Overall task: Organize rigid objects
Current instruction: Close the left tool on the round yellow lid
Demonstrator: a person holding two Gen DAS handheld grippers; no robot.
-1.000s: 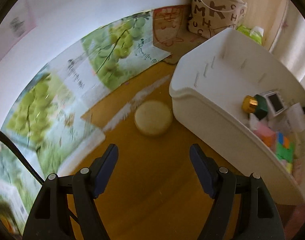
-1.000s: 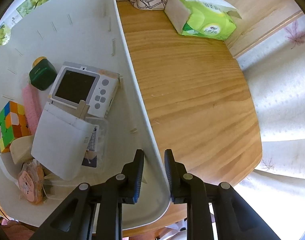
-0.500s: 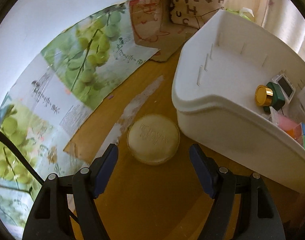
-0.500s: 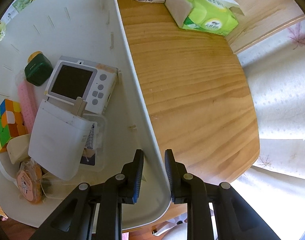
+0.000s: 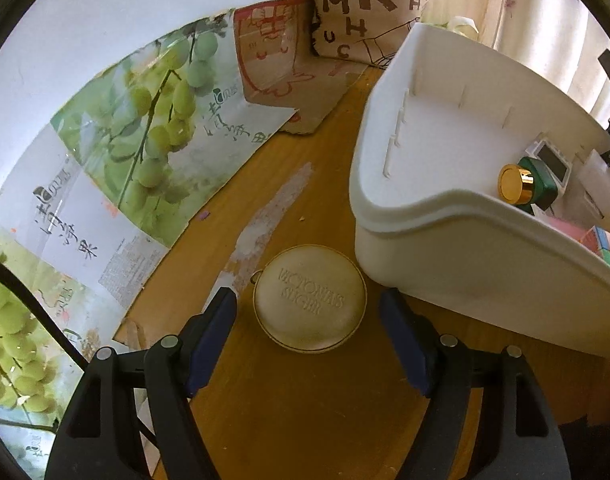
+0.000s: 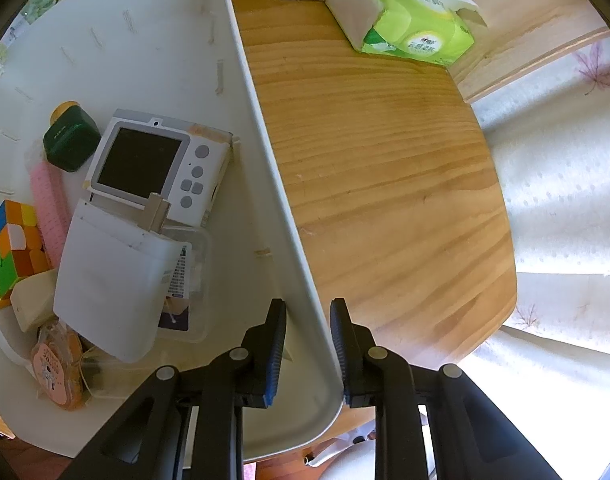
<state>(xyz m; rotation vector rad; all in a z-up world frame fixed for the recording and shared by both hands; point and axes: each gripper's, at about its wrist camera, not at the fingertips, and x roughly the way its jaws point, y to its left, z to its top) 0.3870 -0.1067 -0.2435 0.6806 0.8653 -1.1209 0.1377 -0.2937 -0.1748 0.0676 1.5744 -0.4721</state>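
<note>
Left wrist view: the left claw (image 5: 308, 312) hangs wide open over the wooden bench (image 5: 305, 412), and the round cream compact (image 5: 309, 297) lies flat between its two blue-padded fingers (image 5: 213, 330), clear of both pads. The lid reads "VICTORIA'S SECRET" in raised letters. Just to the right stands the white bin (image 5: 457, 252), its wall near the compact but apart from it. Inside, a dark green bottle with a gold cap (image 5: 523, 184) lies on its side. Along the bench's left edge lies a poster of green grapes (image 5: 145, 140) with brushed Chinese characters too stylised to read. At the back stands a cloth bag (image 5: 365, 4) printed with capitals M, K, H, C, U.

Right wrist view: the right claw (image 6: 308, 342) is nearly closed and pinches the bin's thin white wall, one finger inside, one outside. Within the bin lie a white device with a dark screen and grey buttons (image 6: 161, 168), a colour cube (image 6: 11, 248), a pink roller (image 6: 49, 208), a white pouch (image 6: 113, 284) and an orange tape dispenser (image 6: 57, 368). Beyond, on the bench, sits a green tissue pack (image 6: 409, 20); its print is too small to read.
</note>
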